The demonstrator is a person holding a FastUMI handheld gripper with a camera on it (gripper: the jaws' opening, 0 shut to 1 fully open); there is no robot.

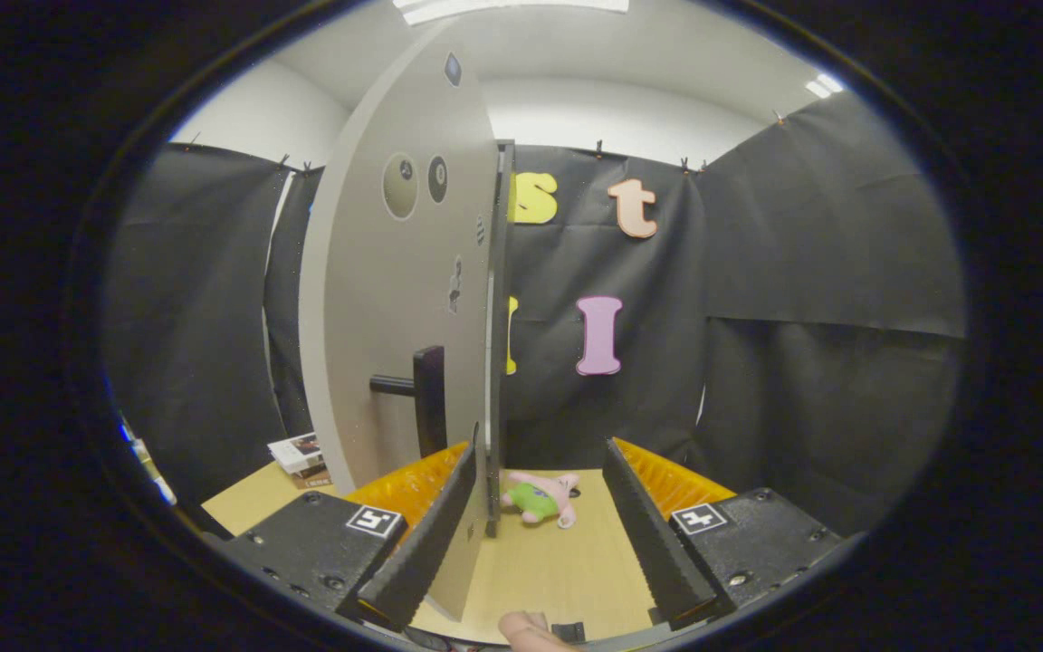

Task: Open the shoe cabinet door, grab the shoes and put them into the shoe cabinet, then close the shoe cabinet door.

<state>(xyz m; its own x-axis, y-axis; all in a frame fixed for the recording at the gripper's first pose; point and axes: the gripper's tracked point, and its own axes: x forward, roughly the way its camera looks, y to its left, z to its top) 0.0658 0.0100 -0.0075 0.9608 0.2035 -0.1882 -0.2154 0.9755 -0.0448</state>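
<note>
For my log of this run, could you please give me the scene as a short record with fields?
door: open, edge-on, its lower edge between the gripper fingers
handle: dark bar on the door face, beyond the left finger
gripper: open, fingers apart, pressing on nothing
toy: pink and green plush on the table, ahead of the fingers
table: light wood
books: stack left of the door

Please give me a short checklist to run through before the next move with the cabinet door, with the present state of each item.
1. Gripper fingers open: ok.
2. Door swung open, its edge between the fingers beside the left one: ok.
3. Both fingers pressing on the door: not ok.
4. Door handle free: ok.
5. Shoes located: cannot tell.
6. Plush toy on the table clear of the fingers, just ahead: ok.
</note>
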